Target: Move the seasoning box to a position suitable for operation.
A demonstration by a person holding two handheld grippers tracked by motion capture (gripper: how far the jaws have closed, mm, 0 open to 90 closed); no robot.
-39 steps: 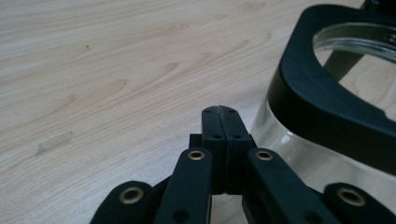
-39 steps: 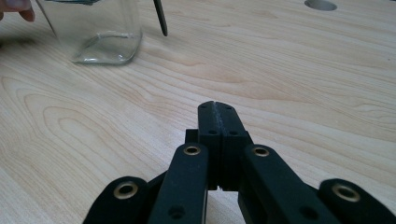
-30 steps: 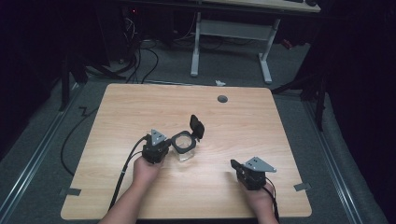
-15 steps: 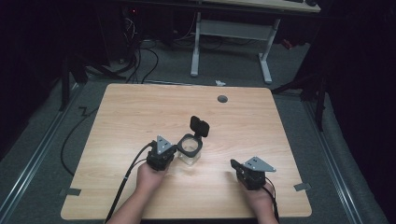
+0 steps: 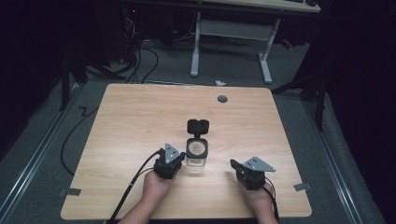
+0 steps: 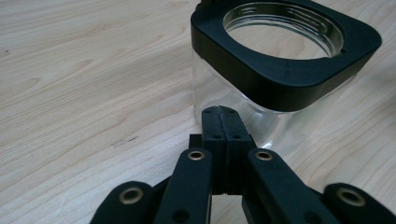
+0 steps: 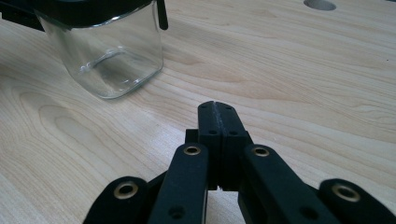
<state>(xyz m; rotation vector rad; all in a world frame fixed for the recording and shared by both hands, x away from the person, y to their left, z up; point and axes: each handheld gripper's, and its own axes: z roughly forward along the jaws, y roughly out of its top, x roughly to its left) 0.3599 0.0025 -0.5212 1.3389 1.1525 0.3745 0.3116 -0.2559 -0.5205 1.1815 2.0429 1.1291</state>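
Note:
A clear square glass jar [image 5: 197,155] with a black rim stands upright near the table's middle front. Its black flip lid [image 5: 198,127] is swung open behind it. In the left gripper view the jar [image 6: 275,79] sits just past my left gripper [image 6: 219,110], whose jaws are pressed together with nothing between them. That left gripper [image 5: 176,164] is right beside the jar's left side in the high view. My right gripper [image 5: 235,164] rests to the jar's right, apart from it. Its jaws [image 7: 218,106] are shut and empty, with the jar [image 7: 107,51] at upper left.
The wooden table [image 5: 140,121] has a round cable hole [image 5: 222,98] near its far edge. Tape pieces mark the front corners [image 5: 69,192]. Cables trail off the front from both grippers. A white desk frame [image 5: 229,42] stands on the floor beyond.
The left gripper has drawn back toward the person and let go of the jar, which now stands further right and nearer the front. The right gripper has stayed put.

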